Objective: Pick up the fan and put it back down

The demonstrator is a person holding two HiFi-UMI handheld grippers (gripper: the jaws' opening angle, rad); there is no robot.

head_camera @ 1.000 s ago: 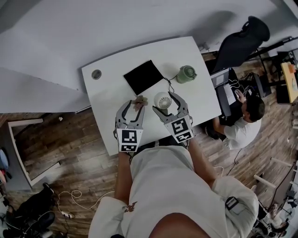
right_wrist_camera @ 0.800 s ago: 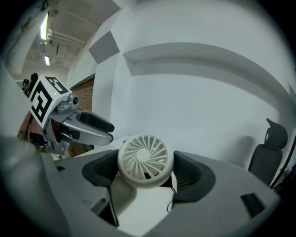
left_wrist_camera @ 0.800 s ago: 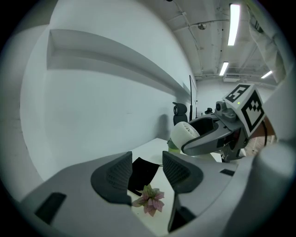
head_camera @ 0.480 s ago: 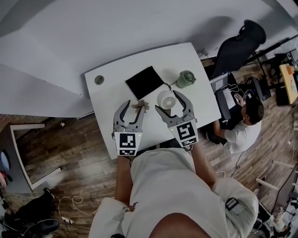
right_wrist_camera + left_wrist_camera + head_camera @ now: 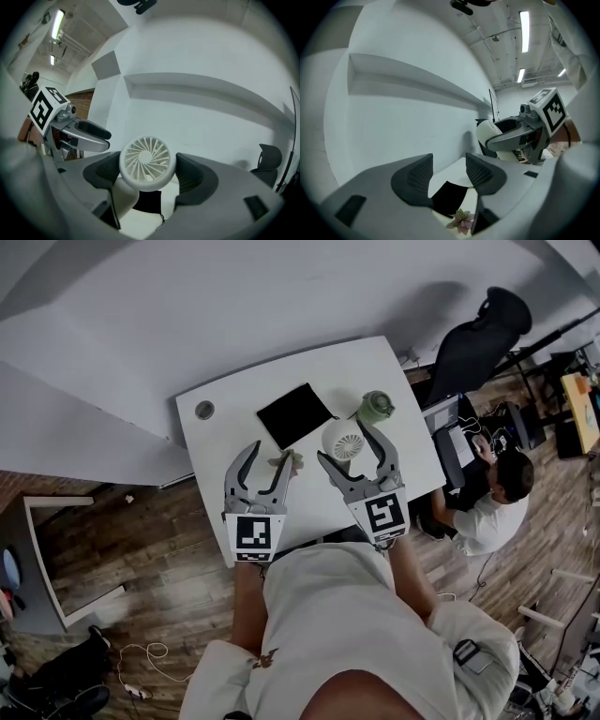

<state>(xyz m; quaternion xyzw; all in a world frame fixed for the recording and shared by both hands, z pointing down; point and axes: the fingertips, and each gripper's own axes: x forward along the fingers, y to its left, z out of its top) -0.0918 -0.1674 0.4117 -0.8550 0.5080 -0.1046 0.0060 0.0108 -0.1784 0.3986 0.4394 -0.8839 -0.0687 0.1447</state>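
The small white round fan [image 5: 343, 437] hangs above the white table [image 5: 225, 399], and my right gripper [image 5: 345, 446] is shut on it. In the right gripper view the fan's grille [image 5: 147, 161] faces the camera between the two pads, its stand hanging below. My left gripper [image 5: 269, 454] is held up beside it, open, with nothing between its pads [image 5: 480, 173]. From the left gripper view, the fan [image 5: 490, 133] shows at the right in the other gripper's jaws.
On the table lie a black pad [image 5: 295, 414], a small pink flower [image 5: 286, 461], a green pot [image 5: 375, 407] with a thin cable, and a round grommet [image 5: 204, 410]. A person [image 5: 487, 498] sits at the right by a black office chair [image 5: 478, 334].
Both grippers have risen together, and the fan has gone up with the right one, clear of the table. The left gripper stays open and empty.
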